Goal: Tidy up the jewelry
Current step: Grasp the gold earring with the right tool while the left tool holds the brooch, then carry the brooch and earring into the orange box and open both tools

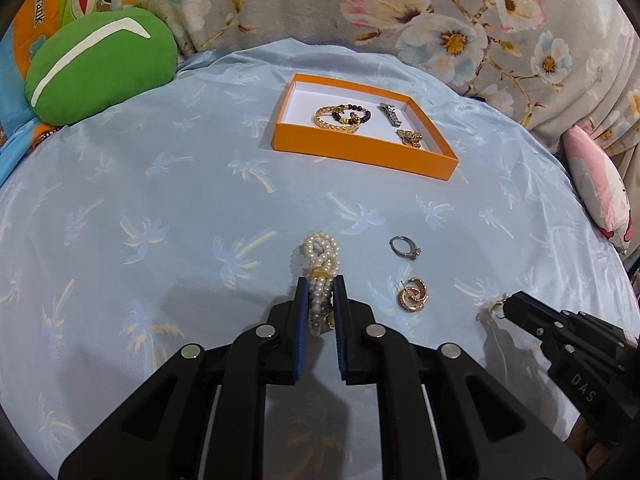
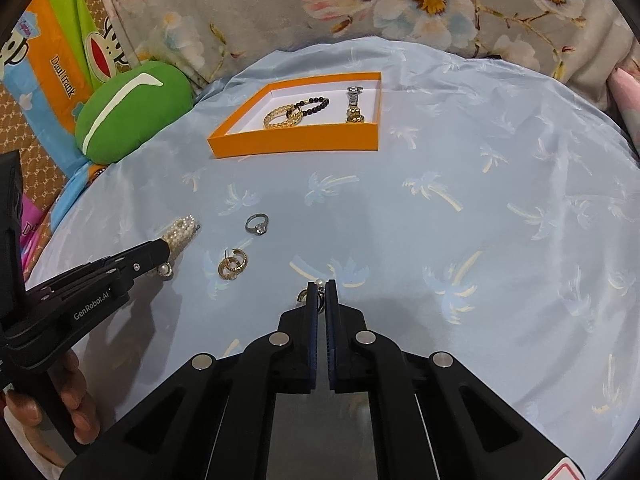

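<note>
— Between the blue pads of my left tool (image 1: 321,298) I am gripping the pearl bracelet (image 1: 320,264), clenched on the lower part of its strands near the yellowish band, with the looped end sticking out past the tips.

— And the other side?

— I am pinching a small pearl earring (image 2: 319,282) in my right tool (image 2: 321,286), nearly closed on it; only the pearl is peeking out at the tips, with a bit of metal showing beside the left pad.

— How are they handling?

— I am judging the bracelet as light and limp: several strands that sag and slide over each other, so I am taking the whole bundle at once, not one strand. The pearls are probably slippery and easy to scuff, so a gentle squeeze. The earring is tiny and stiff, and likely to pop out if I am tilting it.

— Where is everything going?

— Toward the orange box (image 1: 352,150), which is lying well apart on the blue palm-print bedspread (image 1: 160,208). It is already holding a gold chain bracelet (image 1: 334,119), a dark bead bracelet (image 1: 356,114) and a watch (image 2: 354,105).

— What is left lying loose?

— A silver ring (image 1: 404,247) and gold hoop earrings (image 1: 412,294), resting near each other between my two tools.
</note>
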`<state>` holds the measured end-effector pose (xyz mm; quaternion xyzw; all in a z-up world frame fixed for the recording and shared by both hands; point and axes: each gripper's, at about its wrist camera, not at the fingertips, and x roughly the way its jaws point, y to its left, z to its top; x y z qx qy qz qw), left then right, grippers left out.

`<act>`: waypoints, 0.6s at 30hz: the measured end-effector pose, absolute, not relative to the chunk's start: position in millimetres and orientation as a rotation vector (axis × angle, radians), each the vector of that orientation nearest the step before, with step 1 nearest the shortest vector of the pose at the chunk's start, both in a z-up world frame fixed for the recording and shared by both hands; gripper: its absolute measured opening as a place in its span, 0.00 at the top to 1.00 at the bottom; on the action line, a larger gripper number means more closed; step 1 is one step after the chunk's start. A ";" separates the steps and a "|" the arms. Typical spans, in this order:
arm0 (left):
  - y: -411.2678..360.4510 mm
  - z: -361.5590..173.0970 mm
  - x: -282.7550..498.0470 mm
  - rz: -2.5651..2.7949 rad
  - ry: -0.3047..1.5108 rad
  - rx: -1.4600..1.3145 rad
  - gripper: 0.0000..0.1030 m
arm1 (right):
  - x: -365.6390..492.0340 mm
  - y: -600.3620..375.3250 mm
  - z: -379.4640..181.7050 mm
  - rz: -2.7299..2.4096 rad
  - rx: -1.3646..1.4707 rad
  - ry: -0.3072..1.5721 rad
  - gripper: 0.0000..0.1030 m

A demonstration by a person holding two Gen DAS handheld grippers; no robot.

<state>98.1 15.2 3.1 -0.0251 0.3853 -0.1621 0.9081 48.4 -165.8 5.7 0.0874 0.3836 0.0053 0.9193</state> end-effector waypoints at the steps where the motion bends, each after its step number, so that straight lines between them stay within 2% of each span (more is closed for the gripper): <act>1: 16.3 4.7 98.8 -0.336 0.793 -0.056 0.89 | 49.0 -166.6 9.3 0.013 0.180 0.782 0.97; 10: 14.7 28.3 118.4 -0.342 0.753 -0.064 0.89 | 80.2 -176.2 50.8 0.033 0.162 0.694 0.97; 18: -3.6 60.3 166.0 -0.348 0.688 -0.042 0.89 | 137.2 -186.1 76.2 0.046 0.169 0.644 0.97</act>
